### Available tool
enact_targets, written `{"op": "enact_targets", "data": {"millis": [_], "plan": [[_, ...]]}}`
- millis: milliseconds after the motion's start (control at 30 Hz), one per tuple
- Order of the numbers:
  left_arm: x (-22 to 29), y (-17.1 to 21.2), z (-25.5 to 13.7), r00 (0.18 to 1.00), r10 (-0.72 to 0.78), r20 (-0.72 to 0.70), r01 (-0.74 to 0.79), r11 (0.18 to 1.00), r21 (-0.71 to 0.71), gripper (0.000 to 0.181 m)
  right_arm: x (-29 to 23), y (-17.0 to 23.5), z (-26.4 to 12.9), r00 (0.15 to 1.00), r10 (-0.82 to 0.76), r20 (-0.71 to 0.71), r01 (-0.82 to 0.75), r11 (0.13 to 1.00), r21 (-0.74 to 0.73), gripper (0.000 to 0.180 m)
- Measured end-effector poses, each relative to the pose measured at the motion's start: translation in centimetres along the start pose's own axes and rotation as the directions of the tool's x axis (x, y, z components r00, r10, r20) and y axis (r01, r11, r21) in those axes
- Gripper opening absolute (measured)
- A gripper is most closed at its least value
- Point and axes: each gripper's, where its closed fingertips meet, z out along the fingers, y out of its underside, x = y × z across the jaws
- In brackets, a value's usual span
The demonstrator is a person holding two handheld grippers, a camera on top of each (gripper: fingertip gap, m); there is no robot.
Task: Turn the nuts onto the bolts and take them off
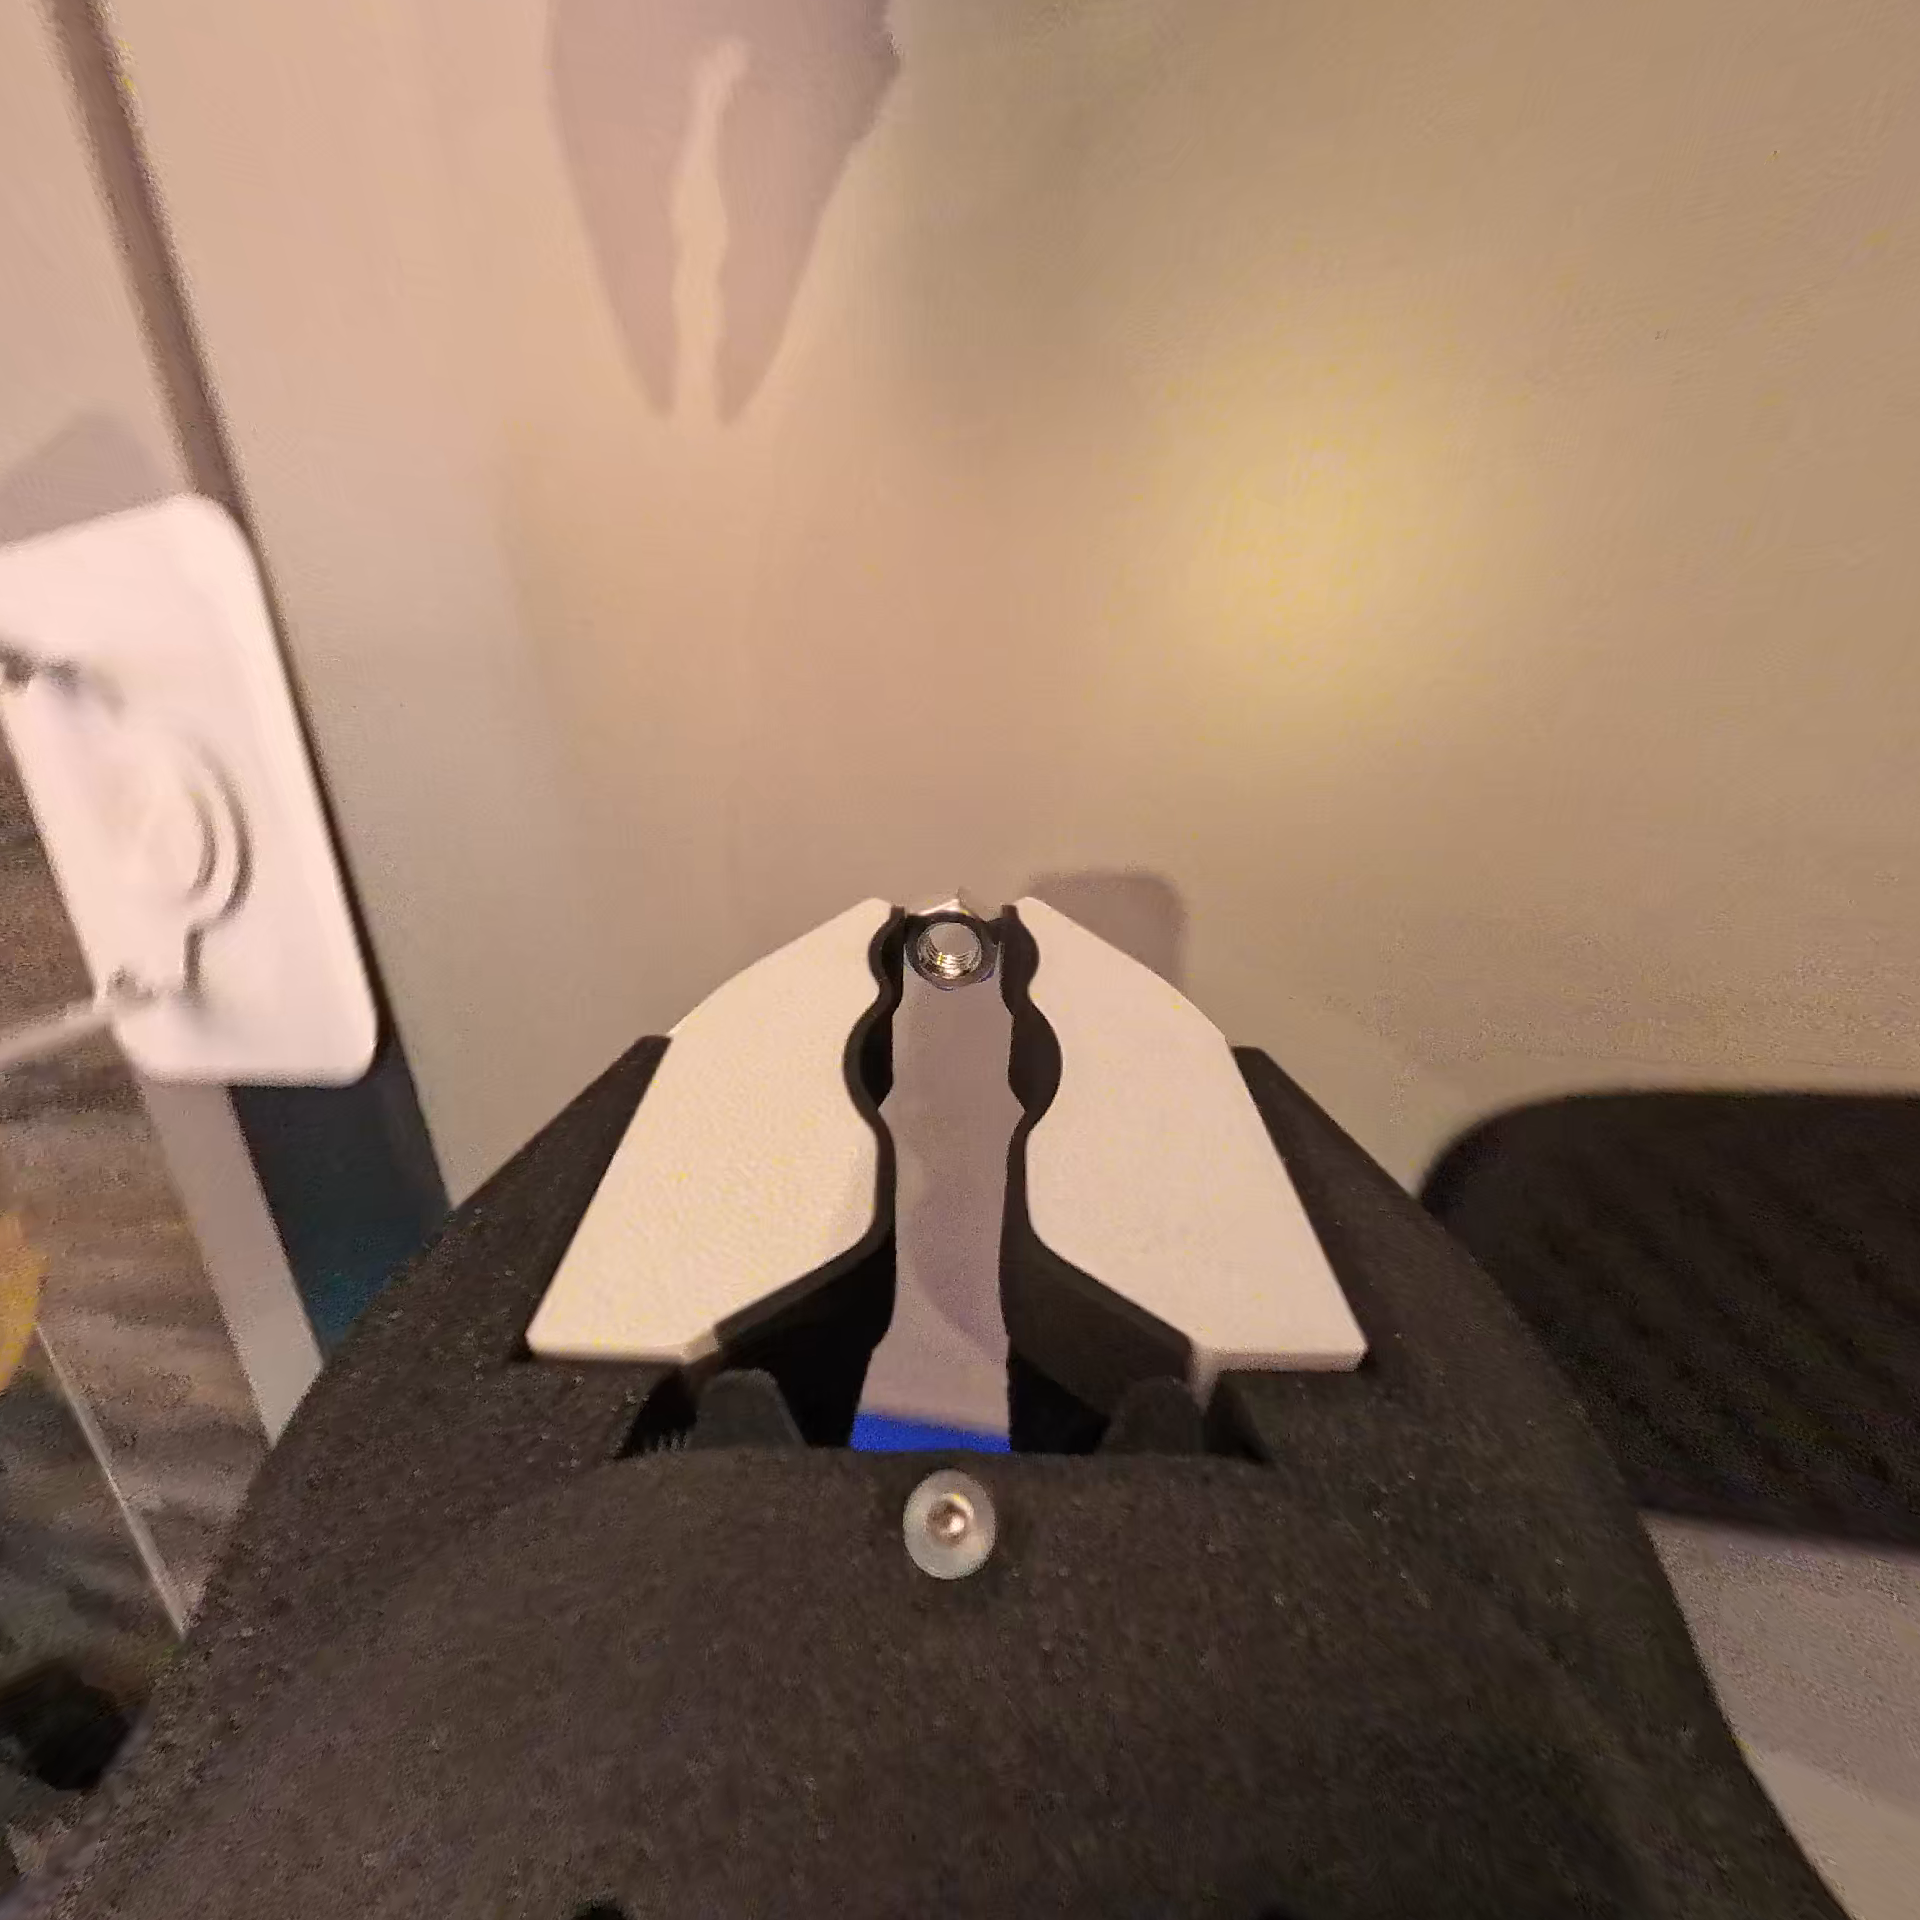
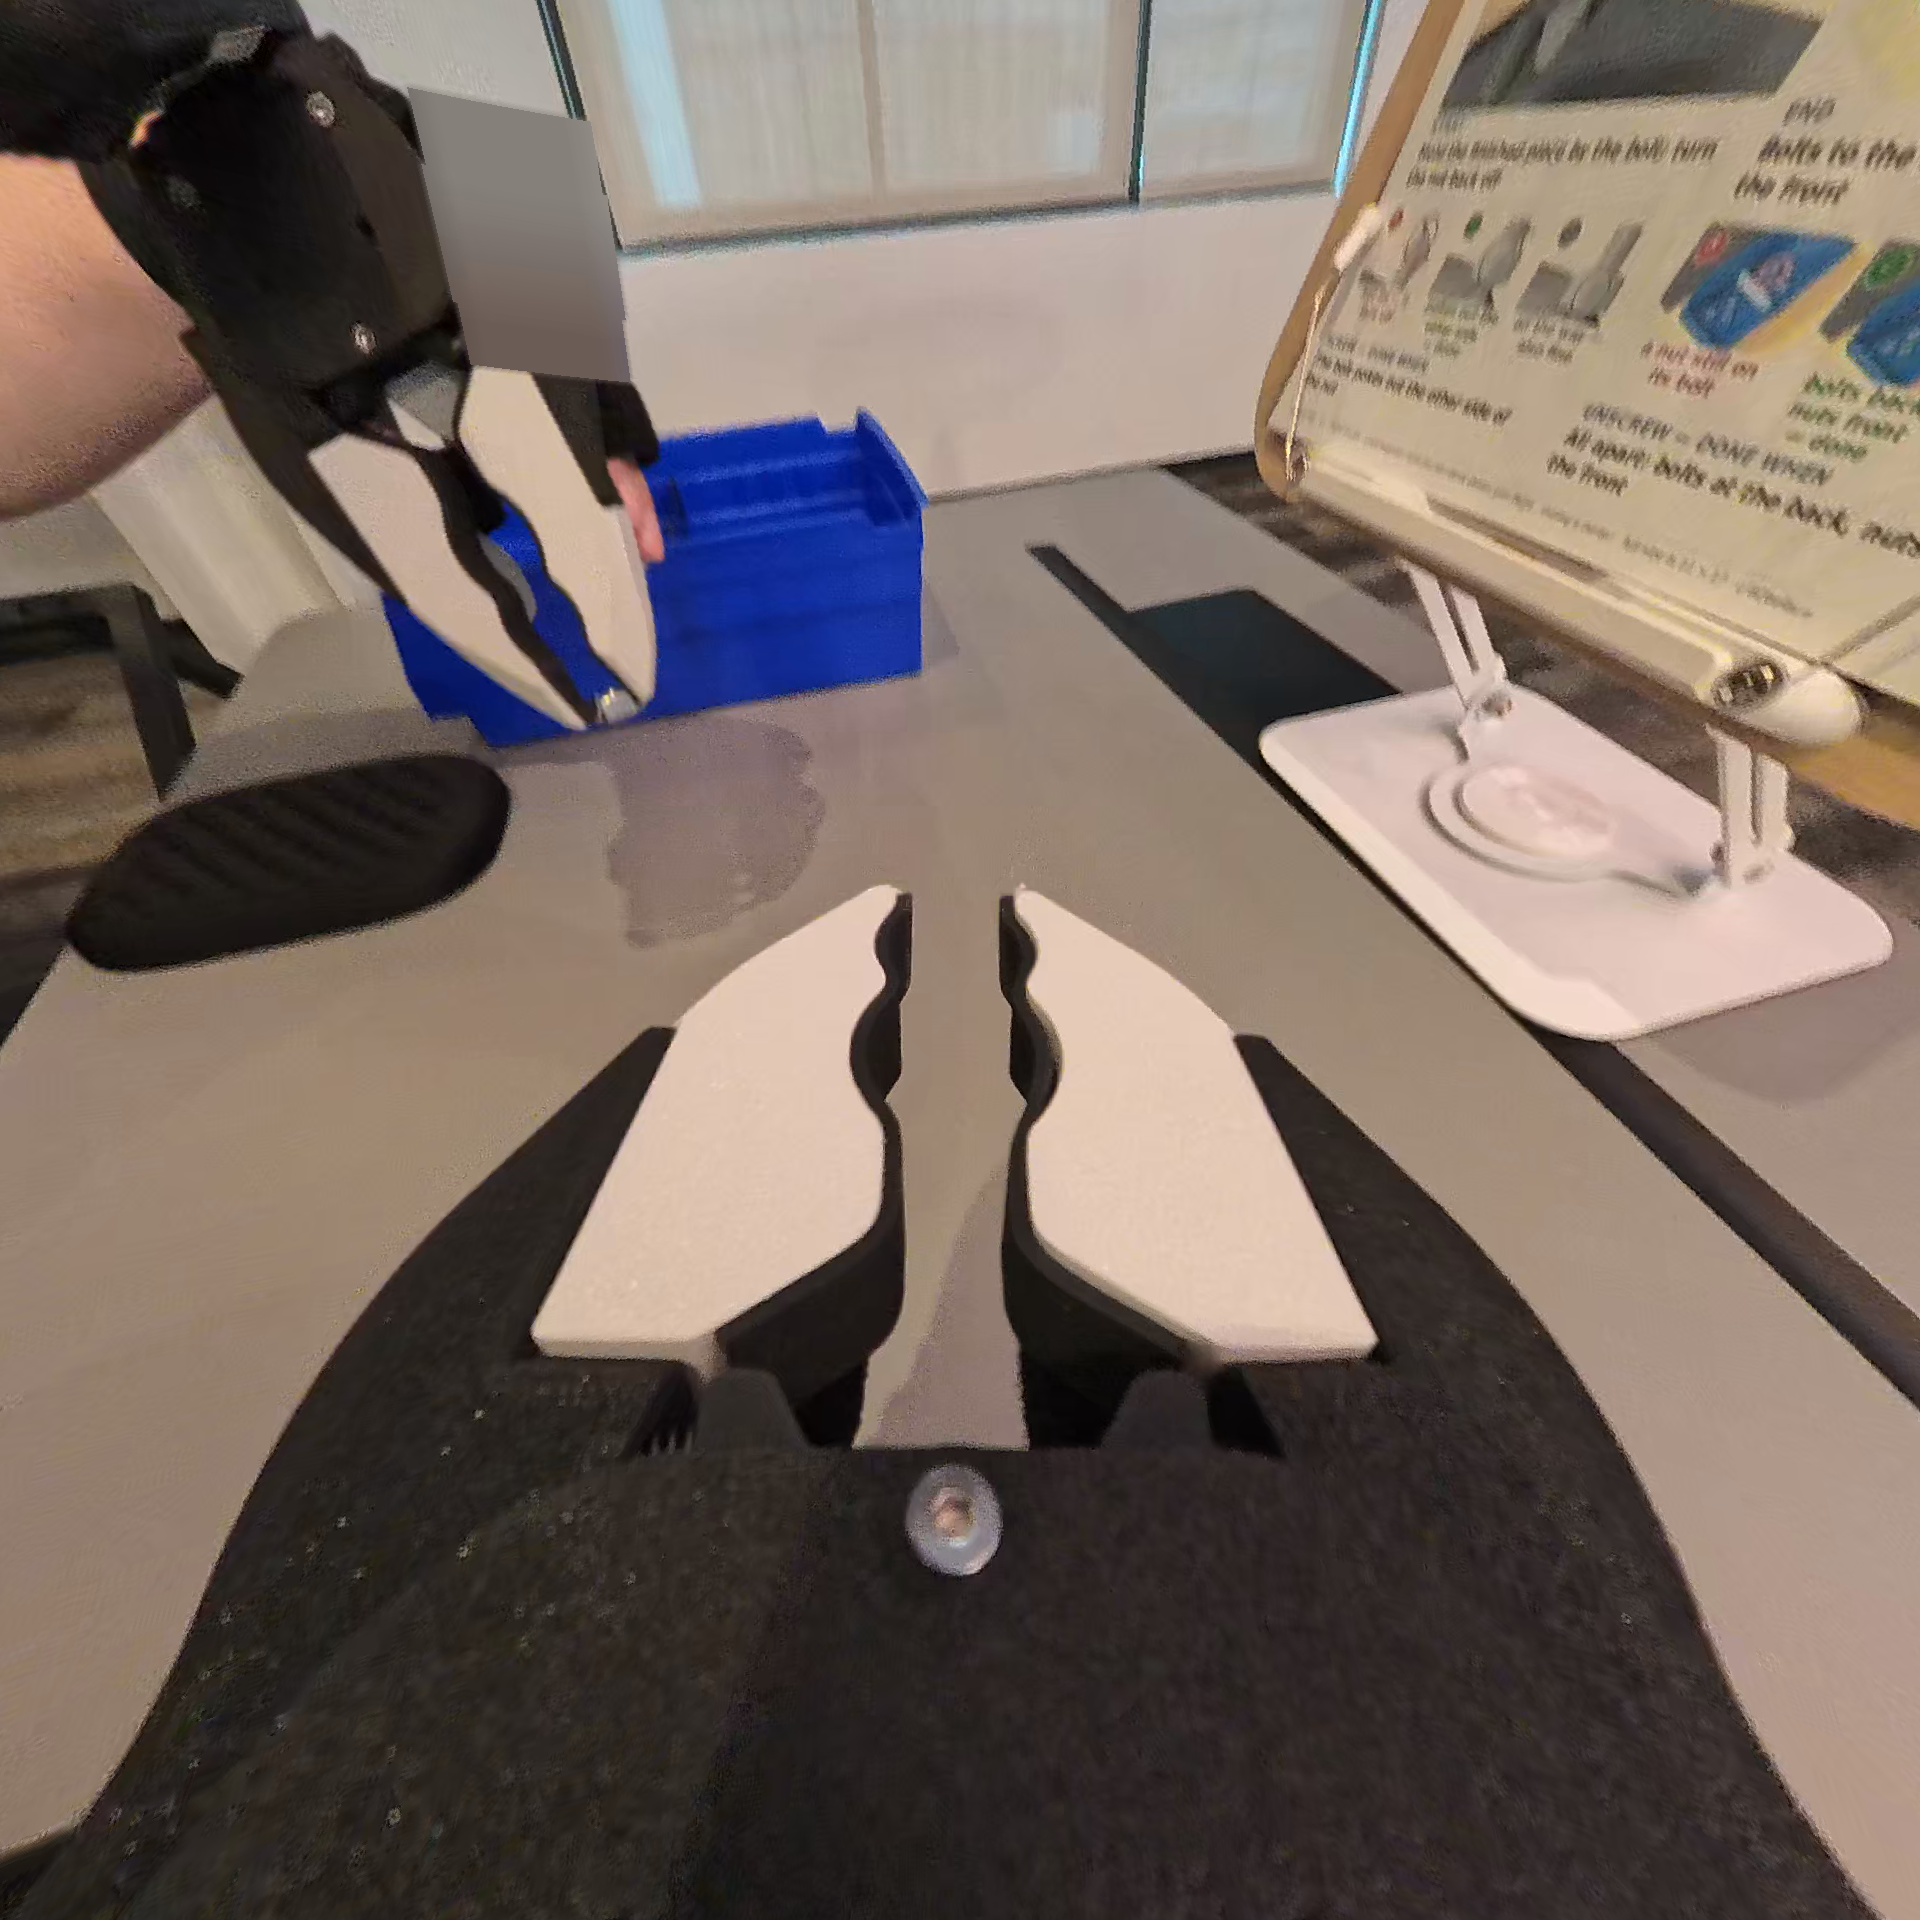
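Nut (image 1: 948, 953) pinched in downward-tilted left tongs (image 1: 951, 920) above table (image 2: 935, 748) (right tongs (image 2: 956, 904) level, slightly parted, empty)

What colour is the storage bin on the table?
The bin is bright blue, clearest in the right wrist view.

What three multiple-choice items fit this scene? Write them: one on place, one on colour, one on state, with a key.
1. Where does the small silver threaded metal nut sit?
A. between the left hand-held gripper's fingertips
B. on the flat grey table
C. on the white stand base

2. What colour is the rectangular plastic bin?
A. red
B. blue
C. green

3. How is the right hand-held gripper?
A. shut on a bolt
B. shut on a nut
C. open, holding nothing

Key: 1 A, the tips pinch it above the table; 2 B, its walls are plainly blue; 3 C, bare table shows through the gap.
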Motion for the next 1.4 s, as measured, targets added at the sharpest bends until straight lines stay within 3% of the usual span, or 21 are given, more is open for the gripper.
{"op": "enact_targets", "data": {"millis": [133,233,467,833,1000,1100,1200,1300,1400], "plan": [[-0.2,-3.6,6.9,0.998,0.043,-0.051,-0.042,0.999,0.008,0.017,1.2,2.5,-2.1,0.997,-0.008,-0.071,-0.002,0.990,-0.142,0.015],[-0.5,-4.0,10.1,0.996,0.063,-0.067,-0.066,0.996,-0.056,0.017,2.2,4.1,-3.0,0.993,-0.002,-0.119,-0.025,0.974,-0.224,0.015],[-0.5,-4.3,12.4,0.992,0.068,-0.111,-0.079,0.992,-0.097,0.017,1.7,5.5,-2.0,0.996,-0.022,-0.091,-0.008,0.948,-0.318,0.015],[-0.9,-4.6,11.8,0.993,0.013,-0.114,-0.019,0.998,-0.056,0.020,1.6,5.7,-1.5,0.998,-0.015,-0.069,-0.007,0.948,-0.317,0.015],[-3.9,-5.9,4.8,0.998,-0.055,0.026,0.052,0.992,0.118,0.026,1.6,5.3,-1.8,0.998,-0.003,-0.069,-0.017,0.958,-0.287,0.015],[-7.1,-2.5,-2.8,0.972,-0.148,0.185,0.120,0.981,0.155,0.028,1.6,5.2,-1.9,0.998,0.000,-0.066,-0.018,0.961,-0.277,0.015],[-9.3,5.7,-8.7,0.904,-0.291,0.314,0.288,0.956,0.059,0.027,1.7,5.3,-1.9,0.998,0.010,-0.069,-0.028,0.961,-0.276,0.015],[-10.0,15.9,-11.6,0.792,-0.403,0.458,0.492,0.866,-0.091,0.025,1.6,5.2,-1.5,0.998,0.003,-0.060,-0.019,0.959,-0.283,0.015],[-9.1,23.7,-11.8,0.690,-0.491,0.531,0.648,0.747,-0.151,0.024,1.3,5.5,-0.8,0.999,0.003,-0.045,-0.016,0.955,-0.297,0.015]]}}
